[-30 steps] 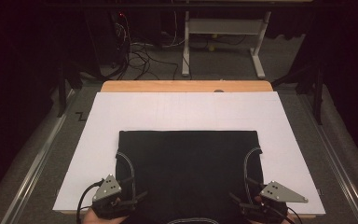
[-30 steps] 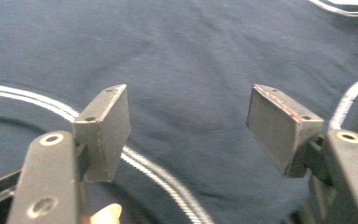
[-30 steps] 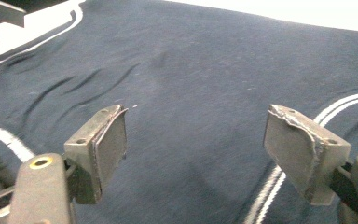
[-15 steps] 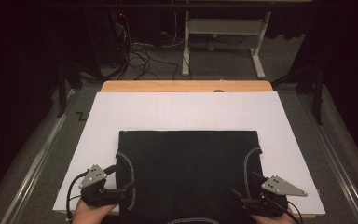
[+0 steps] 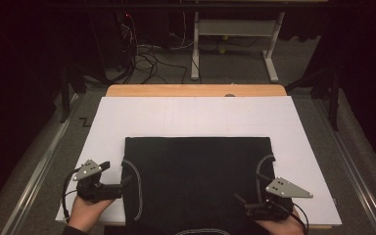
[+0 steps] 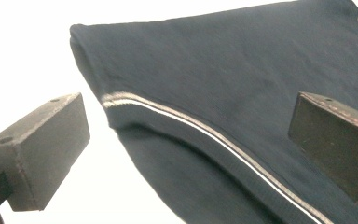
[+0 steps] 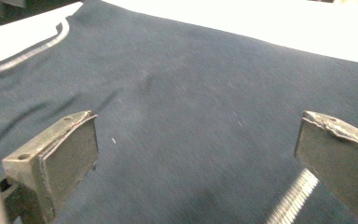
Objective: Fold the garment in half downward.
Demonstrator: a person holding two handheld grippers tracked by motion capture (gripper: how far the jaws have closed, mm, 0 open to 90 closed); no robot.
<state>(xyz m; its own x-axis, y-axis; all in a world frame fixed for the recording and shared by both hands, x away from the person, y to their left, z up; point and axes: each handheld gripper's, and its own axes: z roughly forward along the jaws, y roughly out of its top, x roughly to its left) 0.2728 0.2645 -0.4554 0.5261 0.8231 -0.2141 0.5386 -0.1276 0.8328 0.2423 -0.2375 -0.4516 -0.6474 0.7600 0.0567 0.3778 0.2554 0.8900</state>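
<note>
The left gripper and right gripper have just been opening; both stand wide with nothing between the jaws. The dark garment lies flat on the white sheet covering the worktop, at its near edge. To take hold cleanly, each gripper should probably catch a piped side seam, pinching both layers. Open sheet lies beyond and to either side.

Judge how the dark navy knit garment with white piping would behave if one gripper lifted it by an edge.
The dark navy knit garment lies flat and folded on the white sheet, so it would probably droop and unfold. Its soft ribbed edge suggests it is light. Pushed, it would likely bunch rather than slide.
</note>
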